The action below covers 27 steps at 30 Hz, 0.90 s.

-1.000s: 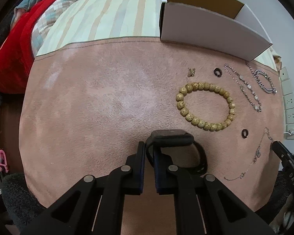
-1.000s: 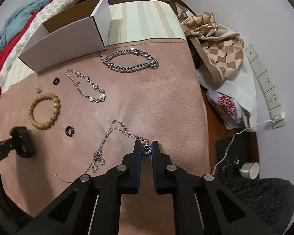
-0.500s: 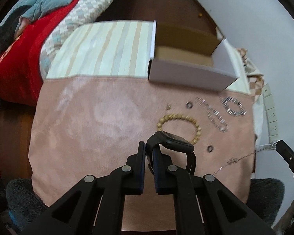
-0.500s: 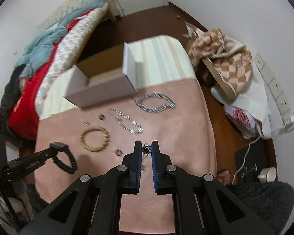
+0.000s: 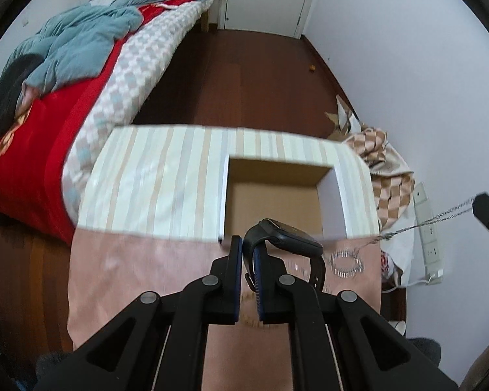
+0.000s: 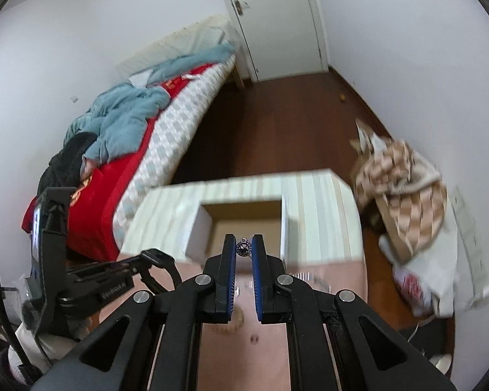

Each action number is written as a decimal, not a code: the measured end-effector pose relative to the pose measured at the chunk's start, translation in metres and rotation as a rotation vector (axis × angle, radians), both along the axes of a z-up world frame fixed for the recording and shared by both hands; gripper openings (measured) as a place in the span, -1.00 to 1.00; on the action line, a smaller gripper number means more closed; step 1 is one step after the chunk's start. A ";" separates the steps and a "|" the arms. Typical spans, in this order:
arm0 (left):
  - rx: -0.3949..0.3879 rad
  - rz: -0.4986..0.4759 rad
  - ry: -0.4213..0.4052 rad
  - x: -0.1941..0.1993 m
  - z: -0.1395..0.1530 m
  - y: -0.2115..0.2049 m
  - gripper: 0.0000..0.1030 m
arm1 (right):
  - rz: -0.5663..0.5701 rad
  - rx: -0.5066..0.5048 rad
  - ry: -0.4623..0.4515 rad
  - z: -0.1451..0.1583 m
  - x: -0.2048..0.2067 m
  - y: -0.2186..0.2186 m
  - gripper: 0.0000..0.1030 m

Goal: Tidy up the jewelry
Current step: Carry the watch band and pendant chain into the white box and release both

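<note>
My left gripper (image 5: 247,247) is shut on the strap of a black watch (image 5: 290,236) and holds it high above the pink table (image 5: 130,270), near the front edge of the open white cardboard box (image 5: 339,192). My right gripper (image 6: 244,247) is shut on the pendant of a thin silver necklace (image 6: 244,248), also lifted in front of the box (image 6: 199,224). The necklace chain (image 5: 440,218) hangs from the right gripper at the right edge of the left wrist view. The left gripper with the watch (image 6: 156,257) shows at the left of the right wrist view.
A chunky silver chain bracelet (image 5: 345,262) lies on the pink cloth near the box. A bead bracelet (image 6: 236,321) and a small dark ring (image 6: 253,339) lie under my right gripper. A bed (image 5: 49,104) stands to the left, checkered bags (image 6: 401,179) to the right.
Both grippers have risen well above the table and moved forward toward the box, carrying the watch and the necklace. The necklace chain has lifted off the cloth.
</note>
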<state>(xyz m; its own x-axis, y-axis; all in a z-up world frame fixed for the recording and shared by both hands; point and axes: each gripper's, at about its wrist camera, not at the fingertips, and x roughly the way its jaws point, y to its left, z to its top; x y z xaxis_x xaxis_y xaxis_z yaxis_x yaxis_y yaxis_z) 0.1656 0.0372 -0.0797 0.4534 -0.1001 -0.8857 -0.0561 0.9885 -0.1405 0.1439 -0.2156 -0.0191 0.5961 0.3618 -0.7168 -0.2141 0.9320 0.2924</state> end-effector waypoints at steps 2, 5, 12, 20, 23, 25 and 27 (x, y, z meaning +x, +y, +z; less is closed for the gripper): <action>0.007 -0.003 -0.008 0.014 0.002 0.003 -0.92 | 0.009 -0.005 -0.015 0.007 0.019 0.008 -0.81; 0.017 -0.004 -0.006 0.037 -0.001 0.009 -0.92 | 0.029 -0.009 -0.010 0.005 0.054 0.023 -0.81; -0.015 -0.020 0.085 0.092 -0.042 0.012 -0.92 | 0.068 -0.043 0.138 -0.067 0.116 0.053 -0.81; -0.040 -0.031 0.213 0.129 -0.086 0.004 -0.81 | 0.058 -0.058 0.275 -0.144 0.145 0.050 -0.81; -0.082 -0.015 0.246 0.136 -0.091 0.006 -0.77 | 0.065 -0.039 0.311 -0.154 0.152 0.047 -0.80; -0.076 -0.012 0.241 0.138 -0.087 0.005 -0.26 | 0.073 -0.029 0.337 -0.158 0.157 0.044 -0.79; -0.086 -0.007 0.214 0.136 -0.079 0.006 0.69 | 0.081 -0.034 0.350 -0.158 0.158 0.043 -0.78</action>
